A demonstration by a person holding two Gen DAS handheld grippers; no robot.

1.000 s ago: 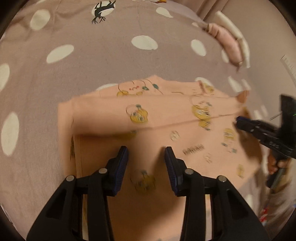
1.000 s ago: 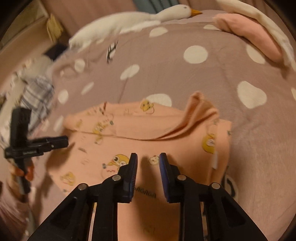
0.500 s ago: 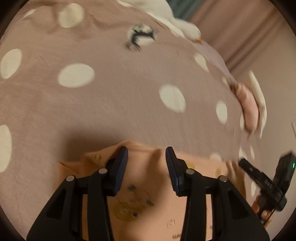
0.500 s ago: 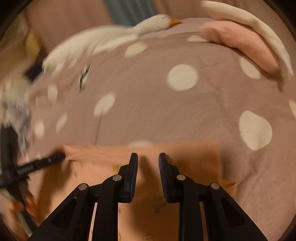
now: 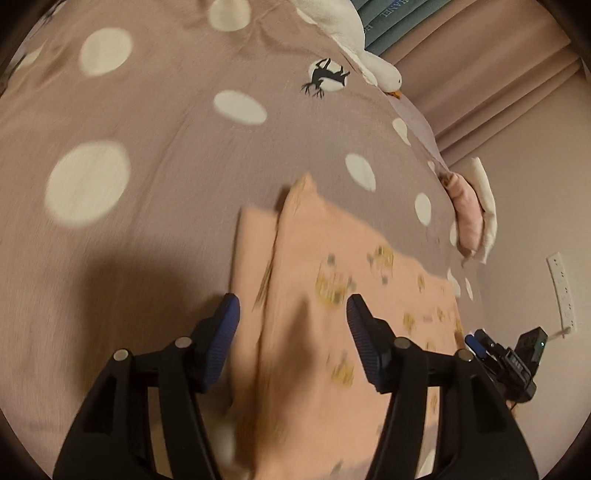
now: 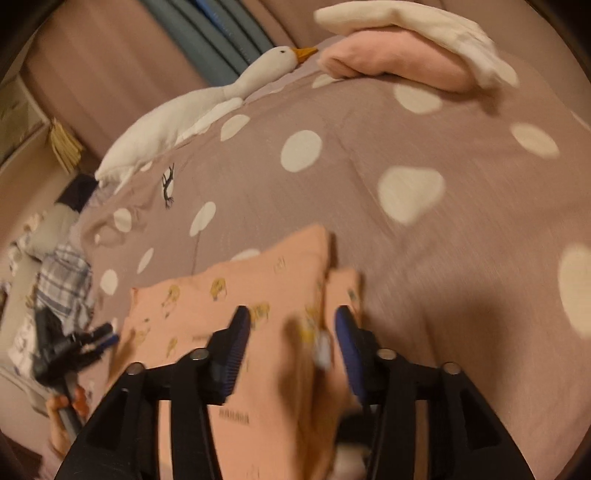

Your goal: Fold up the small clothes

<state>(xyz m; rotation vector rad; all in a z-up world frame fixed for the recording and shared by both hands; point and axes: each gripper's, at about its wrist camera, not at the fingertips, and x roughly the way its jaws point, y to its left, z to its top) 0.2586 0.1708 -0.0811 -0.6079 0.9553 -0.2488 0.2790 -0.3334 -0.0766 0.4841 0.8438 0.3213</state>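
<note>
One dotted bedspread point(image 5: 155, 236) carries everything. Along its far edge lie a plush goose point(image 6: 207, 107) and a pink and white bundle point(image 6: 399, 55). At its near edge the folded peach garment point(image 5: 332, 302) lies flat. Both tongs have just been opening: left gripper point(image 5: 293, 325) and right gripper point(image 6: 291, 334) stand spread, cloth between the jaws but not pinched.

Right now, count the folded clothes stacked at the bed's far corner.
2: a folded pink garment lying on the bedspread, and a folded cream garment resting on top of it. More could be hidden beneath or behind them.
</note>
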